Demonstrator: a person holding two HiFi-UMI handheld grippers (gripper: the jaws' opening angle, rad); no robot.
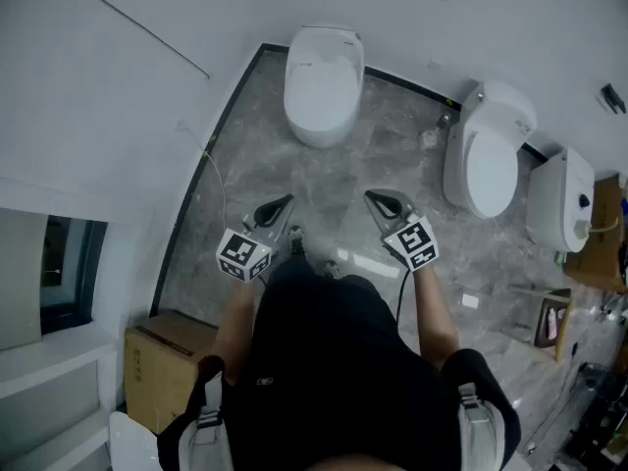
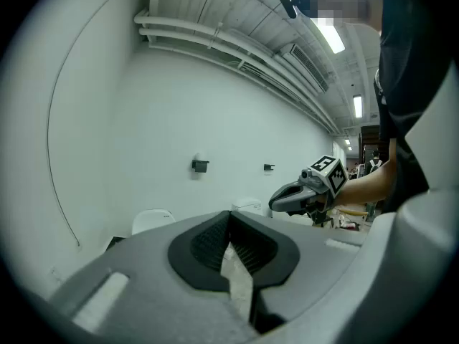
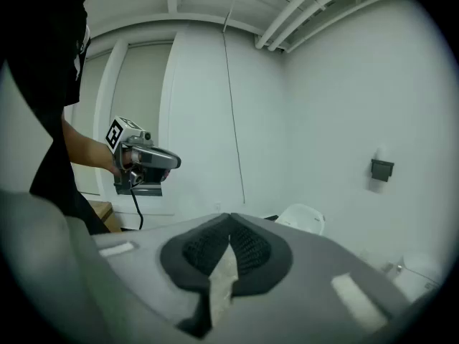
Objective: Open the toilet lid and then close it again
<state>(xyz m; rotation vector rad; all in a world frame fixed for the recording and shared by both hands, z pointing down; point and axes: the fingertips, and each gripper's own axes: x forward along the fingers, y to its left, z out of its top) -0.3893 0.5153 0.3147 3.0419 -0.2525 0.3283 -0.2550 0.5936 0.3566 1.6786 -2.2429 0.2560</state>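
The white oval toilet lid [image 1: 322, 77] is seen at the far centre of the room and appears to lie shut on its white ceramic bowl, which stands against the far wall, so the opening is judged not yet begun. A second white toilet [image 1: 486, 160] is set to the right and somewhat nearer, also with its lid apparently down, and the wrong one could be chosen, since the task names only one. Between the lid and the person a stretch of polished grey marbled floor [image 1: 294, 175] has to be crossed, and a slip on it cannot be ruled out. The left tongs [image 1: 283, 204] and the right tongs [image 1: 373, 197] are held level in front of the body, well apart from the lid, both clenched with nothing between the ribbed pads. If they are brought to the rim clenched, no hold can be taken; the lid could only be nudged. Its glossy surface is judged slippery, so it could be lost halfway and slammed down. The brown cardboard box [image 1: 162, 361] at the near left is thought to be out of the way.
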